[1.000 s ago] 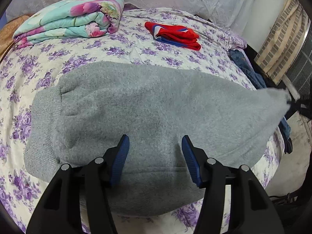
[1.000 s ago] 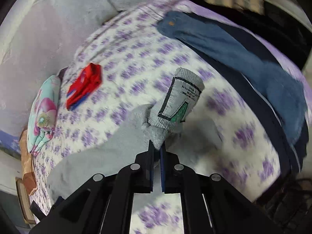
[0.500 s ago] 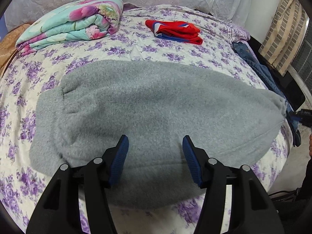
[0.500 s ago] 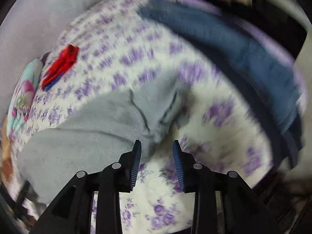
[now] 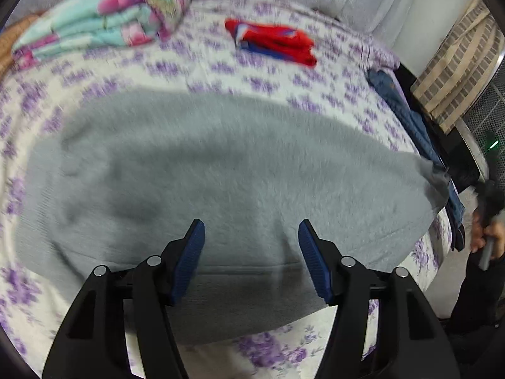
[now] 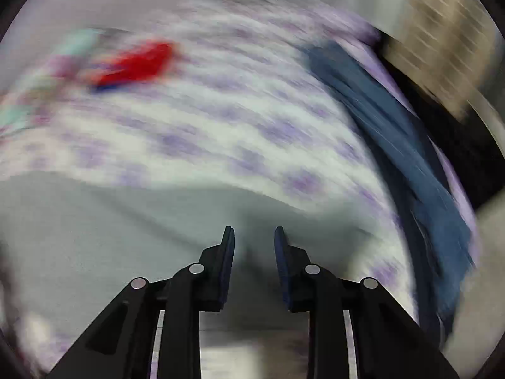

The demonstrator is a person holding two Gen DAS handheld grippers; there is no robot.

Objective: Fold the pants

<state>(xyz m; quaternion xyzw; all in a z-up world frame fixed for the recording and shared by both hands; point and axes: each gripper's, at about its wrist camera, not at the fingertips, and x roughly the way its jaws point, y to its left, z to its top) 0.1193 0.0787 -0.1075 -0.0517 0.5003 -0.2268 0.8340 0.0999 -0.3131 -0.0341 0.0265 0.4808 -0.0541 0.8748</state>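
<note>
The grey fleece pants lie flat across the flowered bed, folded lengthwise into one long band running left to right. My left gripper is open and empty, hovering over the near edge of the pants. In the blurred right wrist view my right gripper is open and empty, low over the right end of the grey pants. The hand holding the right gripper shows at the far right of the left wrist view.
A folded teal floral quilt lies at the back left. A folded red and blue garment lies at the back middle, also in the right wrist view. Blue jeans hang over the bed's right edge.
My right gripper let go of the pants' cuffed end, opened, and swung round over the pants' right end. The pants settled flat. My left gripper stayed open and shifted slightly.
</note>
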